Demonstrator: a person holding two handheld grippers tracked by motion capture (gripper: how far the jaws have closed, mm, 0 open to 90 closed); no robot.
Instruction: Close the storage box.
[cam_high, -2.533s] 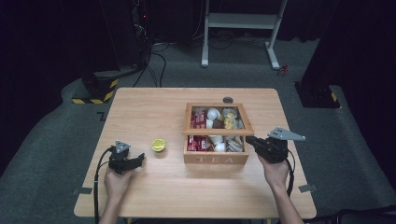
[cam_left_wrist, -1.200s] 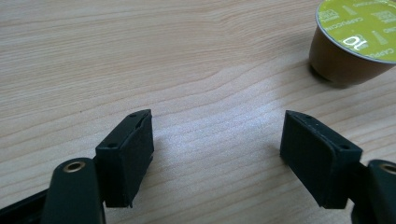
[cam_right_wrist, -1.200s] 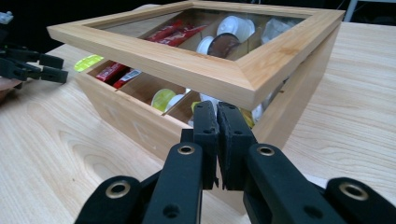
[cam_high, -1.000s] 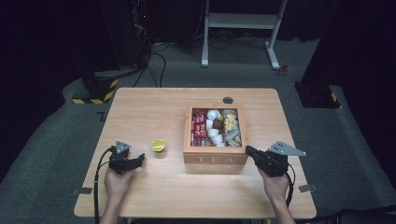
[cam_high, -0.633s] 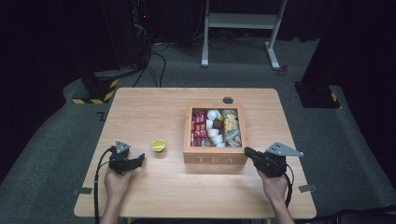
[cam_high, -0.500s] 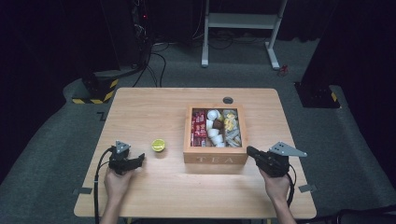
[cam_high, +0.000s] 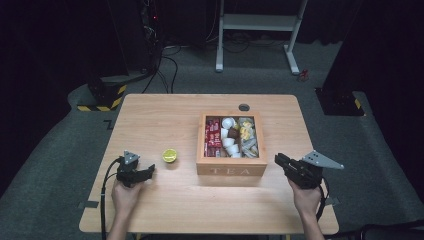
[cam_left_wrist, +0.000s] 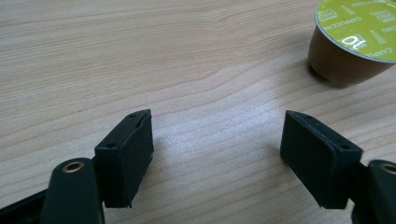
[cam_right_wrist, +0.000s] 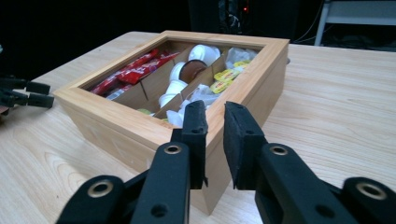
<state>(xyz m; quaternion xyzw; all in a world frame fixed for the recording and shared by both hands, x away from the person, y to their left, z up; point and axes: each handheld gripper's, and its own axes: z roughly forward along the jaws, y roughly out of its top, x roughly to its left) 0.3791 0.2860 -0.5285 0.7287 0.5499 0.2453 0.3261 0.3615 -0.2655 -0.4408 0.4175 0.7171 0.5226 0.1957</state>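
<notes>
The worktop is evenly lit from above; the floor and room around it fall to near black. Shadows beside the tea box are short and soft. In the gripper views, pale glare lies on the wood between the jaws, and the nearest jaw parts are soft-focused.

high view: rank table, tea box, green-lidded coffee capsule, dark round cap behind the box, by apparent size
1. Table, largest by far.
2. Tea box, the wooden one standing on it.
3. Green-lidded coffee capsule.
4. Dark round cap.

The last two look close; the cap lies farther from the camera, so that order is unsure.
</notes>
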